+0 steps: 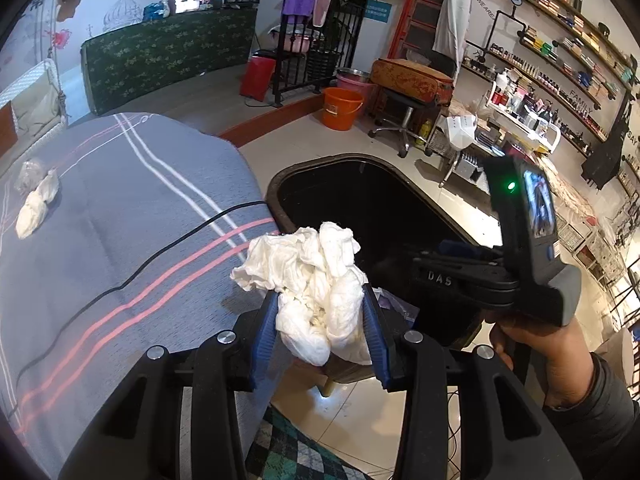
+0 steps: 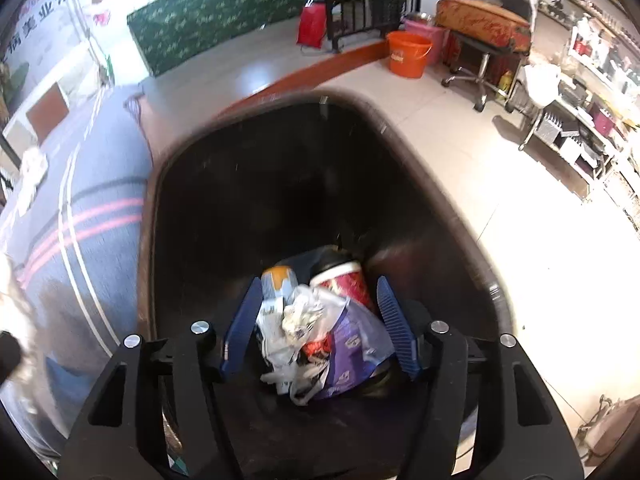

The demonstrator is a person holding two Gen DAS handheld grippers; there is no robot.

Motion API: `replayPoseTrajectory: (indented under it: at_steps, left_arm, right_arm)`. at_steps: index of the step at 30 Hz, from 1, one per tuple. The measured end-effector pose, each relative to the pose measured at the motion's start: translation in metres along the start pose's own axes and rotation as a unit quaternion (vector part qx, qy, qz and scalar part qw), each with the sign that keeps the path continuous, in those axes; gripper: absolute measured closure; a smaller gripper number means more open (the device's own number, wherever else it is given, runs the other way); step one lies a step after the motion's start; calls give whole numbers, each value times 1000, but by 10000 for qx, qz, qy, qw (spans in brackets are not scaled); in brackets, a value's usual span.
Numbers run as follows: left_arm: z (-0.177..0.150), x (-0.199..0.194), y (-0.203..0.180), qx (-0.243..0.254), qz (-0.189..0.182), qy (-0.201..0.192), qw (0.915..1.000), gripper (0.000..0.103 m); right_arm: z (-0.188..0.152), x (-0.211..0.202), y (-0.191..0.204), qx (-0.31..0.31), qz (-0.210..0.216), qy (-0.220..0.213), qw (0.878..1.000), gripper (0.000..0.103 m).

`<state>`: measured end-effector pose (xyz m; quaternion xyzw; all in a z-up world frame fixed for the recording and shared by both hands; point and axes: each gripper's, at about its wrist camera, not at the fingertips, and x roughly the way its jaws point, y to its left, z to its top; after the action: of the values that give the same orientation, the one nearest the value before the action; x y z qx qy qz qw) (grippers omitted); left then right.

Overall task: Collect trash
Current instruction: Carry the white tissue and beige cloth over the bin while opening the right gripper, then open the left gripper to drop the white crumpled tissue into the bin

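Left tool (image 1: 320, 312) clamped on a crumpled wad of white tissue paper (image 1: 316, 280), blue ribbed pads pressing both sides, the loose top of the wad flaring out above the tips. Held at the edge of the grey bed with pink and white stripes (image 1: 120, 220), just short of the near rim of the dark open-topped trash bin (image 1: 372, 208) standing on the tiled floor beside the bed.

Right tool (image 2: 318, 312) poised over the bin's mouth, pointing down into it, pads spread apart and pressing on nothing. Far below, on the bin's bottom, seen through the gap: a red paper cup with a dark lid (image 2: 344, 280), an orange-and-white carton (image 2: 276, 284), a purple-printed plastic wrapper (image 2: 352, 340) and crumpled clear plastic. No saying from these views whether any of it has only now landed.

Still on the bed, well away from the bin: two twisted lumps of white tissue (image 1: 38, 204), so collection looks unfinished.

Risks from here:
- Letting go too early, with the wad not yet past the rim; light paper likely to catch the lip or drift to the floor.
- Soft tissue clinging to the ribbed pads on release.
- Both tools crowding the same opening; a knock between them possible.
- Thin black cable (image 1: 120, 280) across the bedcover, apt to snag on the reach for the remaining lumps.
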<state>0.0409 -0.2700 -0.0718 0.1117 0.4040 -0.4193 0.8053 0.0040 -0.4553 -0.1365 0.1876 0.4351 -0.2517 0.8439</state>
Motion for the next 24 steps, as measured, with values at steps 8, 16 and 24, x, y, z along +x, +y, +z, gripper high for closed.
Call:
replayPoseTrajectory:
  at_steps: [8, 16, 24]
  left_arm:
    - [12, 26, -27, 336, -185, 170, 9991, 63]
    - [20, 53, -50, 538, -271, 419, 9973, 63]
    - [22, 76, -63, 667, -323, 706, 9947, 63]
  right_arm:
    - [16, -36, -27, 515, -74, -609, 9968, 26]
    - [17, -51, -51, 861, -170, -890, 9922, 24]
    - [17, -60, -67, 1062, -262, -1060, 9883, 21]
